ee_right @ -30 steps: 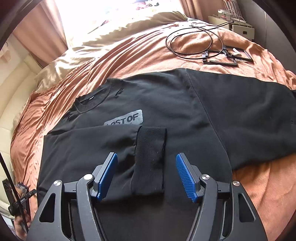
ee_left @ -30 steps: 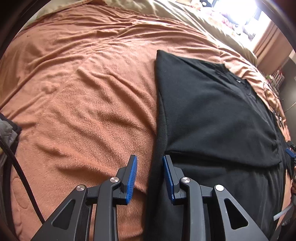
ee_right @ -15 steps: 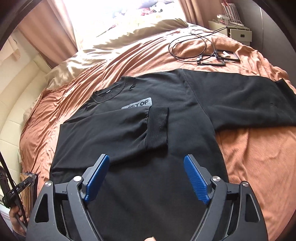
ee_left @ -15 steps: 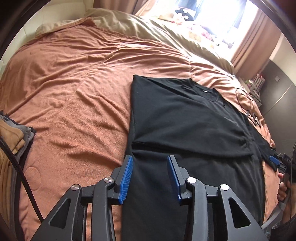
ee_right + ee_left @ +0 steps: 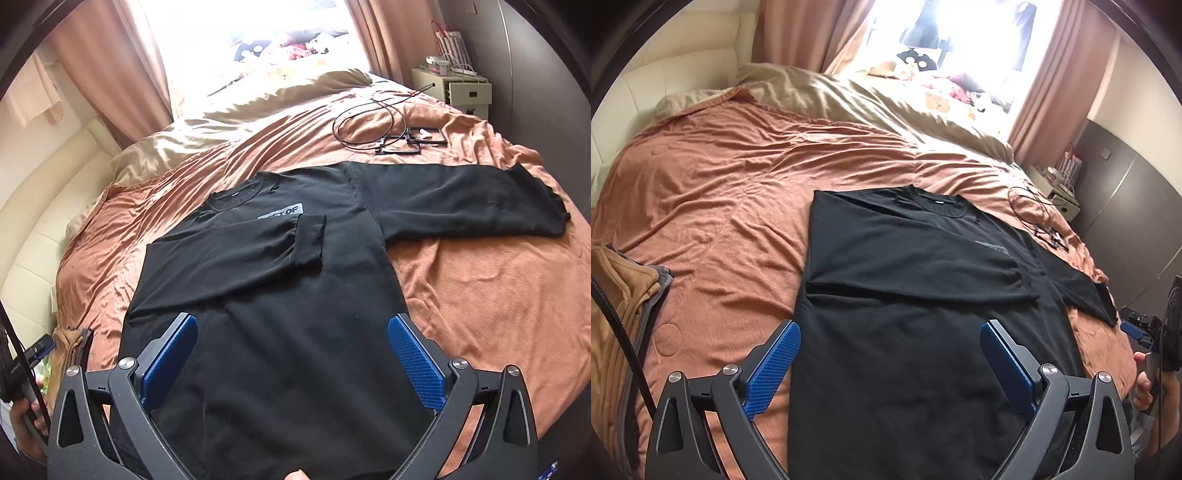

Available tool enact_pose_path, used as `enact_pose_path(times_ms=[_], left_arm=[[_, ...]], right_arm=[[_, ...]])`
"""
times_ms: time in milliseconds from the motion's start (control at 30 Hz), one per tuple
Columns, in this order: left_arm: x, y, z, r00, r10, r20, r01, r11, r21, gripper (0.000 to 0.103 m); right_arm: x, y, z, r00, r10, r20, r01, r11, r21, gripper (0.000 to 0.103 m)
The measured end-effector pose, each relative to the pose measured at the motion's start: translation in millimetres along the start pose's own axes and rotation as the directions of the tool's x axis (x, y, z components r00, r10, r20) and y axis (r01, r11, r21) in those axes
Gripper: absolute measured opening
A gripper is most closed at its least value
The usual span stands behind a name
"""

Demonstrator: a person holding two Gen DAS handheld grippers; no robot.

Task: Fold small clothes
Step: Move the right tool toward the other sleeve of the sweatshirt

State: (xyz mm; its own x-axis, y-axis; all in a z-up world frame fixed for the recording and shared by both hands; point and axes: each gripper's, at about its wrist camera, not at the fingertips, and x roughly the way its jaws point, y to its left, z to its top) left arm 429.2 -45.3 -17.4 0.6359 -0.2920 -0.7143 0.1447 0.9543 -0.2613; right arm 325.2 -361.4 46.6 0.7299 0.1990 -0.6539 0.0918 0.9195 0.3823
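Both your jaws have just opened empty, and the spread sleeve (image 5: pixel 476 199) lies across, nearer your right gripper (image 5: pixel 291 365).

"ST OF" on black sweatshirt (image 5: pixel 280 280)

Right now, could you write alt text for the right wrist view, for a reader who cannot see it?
A black sweatshirt lies flat on an orange bedspread, one sleeve folded across its chest, the other sleeve stretched out to the right. The open right gripper hangs above its lower half, holding nothing. A coiled cable lies beyond the sweatshirt.
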Motion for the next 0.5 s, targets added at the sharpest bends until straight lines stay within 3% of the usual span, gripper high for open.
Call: enact_pose_path(times_ms=[267, 500], left_arm=[[-38.9, -31.4, -29.9, 0.999, -0.049, 0.007, 0.048, 0.998, 0.031, 0.099], [-67.8, -66.9, -46.3, 0.994, -0.108, 0.013, 0.107, 0.991, 0.081, 0.099]], right_arm=[[-56.5, -4.8, -30.4, 0.999, -0.014, 0.038, 0.015, 0.999, -0.032, 0.103], [-94.6, -28.8, -45.2, 0.996, -0.027, 0.082, 0.026, 1.0, 0.015, 0.103]])
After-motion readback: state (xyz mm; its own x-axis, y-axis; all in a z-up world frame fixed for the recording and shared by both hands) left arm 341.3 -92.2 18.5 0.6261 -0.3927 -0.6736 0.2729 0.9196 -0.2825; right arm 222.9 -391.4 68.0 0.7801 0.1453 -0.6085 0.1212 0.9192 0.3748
